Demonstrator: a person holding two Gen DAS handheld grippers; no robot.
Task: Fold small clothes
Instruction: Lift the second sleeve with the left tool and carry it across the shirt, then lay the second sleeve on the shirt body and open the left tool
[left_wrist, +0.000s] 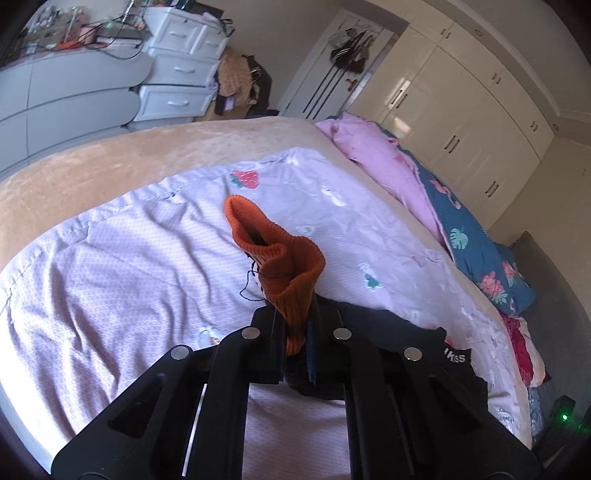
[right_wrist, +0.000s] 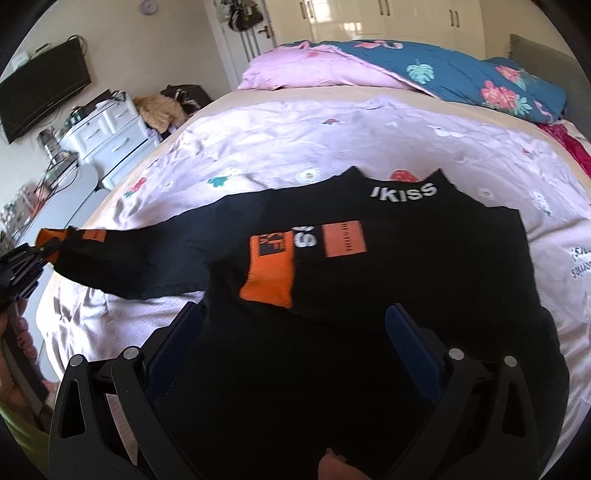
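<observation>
A black sweater (right_wrist: 406, 266) with orange patches and a white-lettered collar lies flat on the lilac quilt (right_wrist: 258, 147). One sleeve is folded across its chest, orange cuff (right_wrist: 267, 280) down. The other sleeve (right_wrist: 147, 258) stretches out to the left, lifted off the quilt. My left gripper (left_wrist: 297, 332) is shut on that sleeve's orange cuff (left_wrist: 280, 258), which sticks up past the fingertips; the left gripper (right_wrist: 26, 266) also shows at the right wrist view's left edge. My right gripper (right_wrist: 295, 332) stands open above the sweater's lower body, blue pads (right_wrist: 410, 343) wide apart.
A pink and blue flowered duvet (right_wrist: 461, 70) is bunched at the head of the bed. A beige blanket (left_wrist: 110, 166) covers the far edge. White drawers (left_wrist: 177, 70), a cluttered desk (left_wrist: 66, 85) and cream wardrobes (left_wrist: 461, 110) stand around the bed. A hand (right_wrist: 14, 332) shows at left.
</observation>
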